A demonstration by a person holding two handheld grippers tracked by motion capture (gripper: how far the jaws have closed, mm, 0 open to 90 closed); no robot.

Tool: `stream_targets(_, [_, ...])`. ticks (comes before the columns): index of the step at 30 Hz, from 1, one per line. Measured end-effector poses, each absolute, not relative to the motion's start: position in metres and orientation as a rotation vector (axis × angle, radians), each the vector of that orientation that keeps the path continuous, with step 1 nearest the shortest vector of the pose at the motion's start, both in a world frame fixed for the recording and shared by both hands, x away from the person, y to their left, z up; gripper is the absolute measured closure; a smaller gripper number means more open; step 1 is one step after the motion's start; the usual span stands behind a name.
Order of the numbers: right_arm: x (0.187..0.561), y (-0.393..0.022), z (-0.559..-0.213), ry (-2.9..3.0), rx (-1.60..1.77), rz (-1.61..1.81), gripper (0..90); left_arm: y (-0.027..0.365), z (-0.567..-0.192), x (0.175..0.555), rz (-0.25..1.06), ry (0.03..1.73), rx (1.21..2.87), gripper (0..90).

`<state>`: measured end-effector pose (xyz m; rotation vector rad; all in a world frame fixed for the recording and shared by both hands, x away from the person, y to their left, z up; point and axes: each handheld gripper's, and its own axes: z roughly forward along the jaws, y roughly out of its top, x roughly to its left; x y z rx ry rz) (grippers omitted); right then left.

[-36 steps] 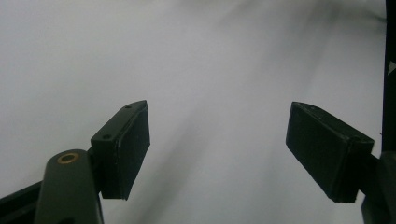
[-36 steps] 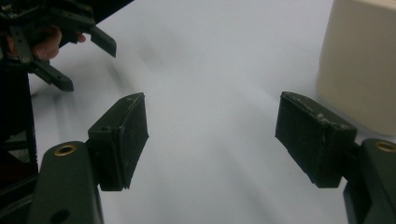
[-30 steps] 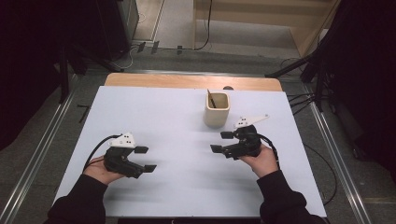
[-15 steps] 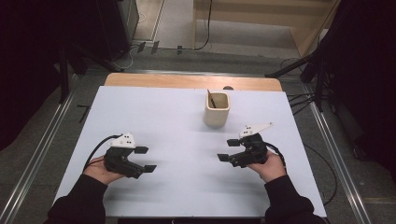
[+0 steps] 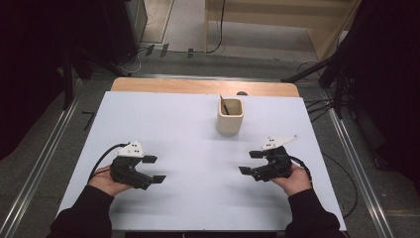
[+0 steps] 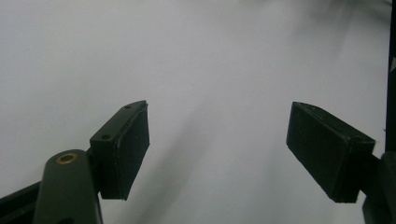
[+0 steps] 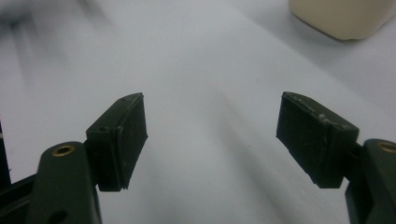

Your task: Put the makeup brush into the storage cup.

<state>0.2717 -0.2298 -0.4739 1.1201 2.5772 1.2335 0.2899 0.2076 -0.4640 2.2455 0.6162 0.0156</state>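
Note:
A cream square cup [image 5: 231,116] stands at the back middle of the white table [image 5: 178,119], with a thin dark stick [image 5: 224,105] leaning inside it. My left gripper [image 5: 154,169] rests low at the front left, open, nothing between its jaws. My right gripper [image 5: 251,162] sits at the front right, also open and empty, pointing left across the table. In the left gripper view the left gripper [image 6: 217,149] has bare white surface between its pads. The right gripper [image 7: 212,140] frames bare table too, with the cup's base [image 7: 343,16] at the top right corner.
A wooden strip [image 5: 203,87] runs along the table's far edge. Cables trail off the right side [image 5: 346,173] and across the floor behind. Metal rails [image 5: 39,163] flank the table on both sides.
My right hand has drawn back from beside the cup toward the front right of the table. The left hand has stayed where it was. Both grippers keep their jaws apart.

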Motion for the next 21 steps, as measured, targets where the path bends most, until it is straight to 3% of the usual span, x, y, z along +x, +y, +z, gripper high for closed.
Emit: stream_targets(21, [0.268, -0.247, -0.479, 2.572, 1.134, 1.213, 25.3, 0.207, -0.464, 0.289, 0.026, 0.616, 2.246, 22.0])
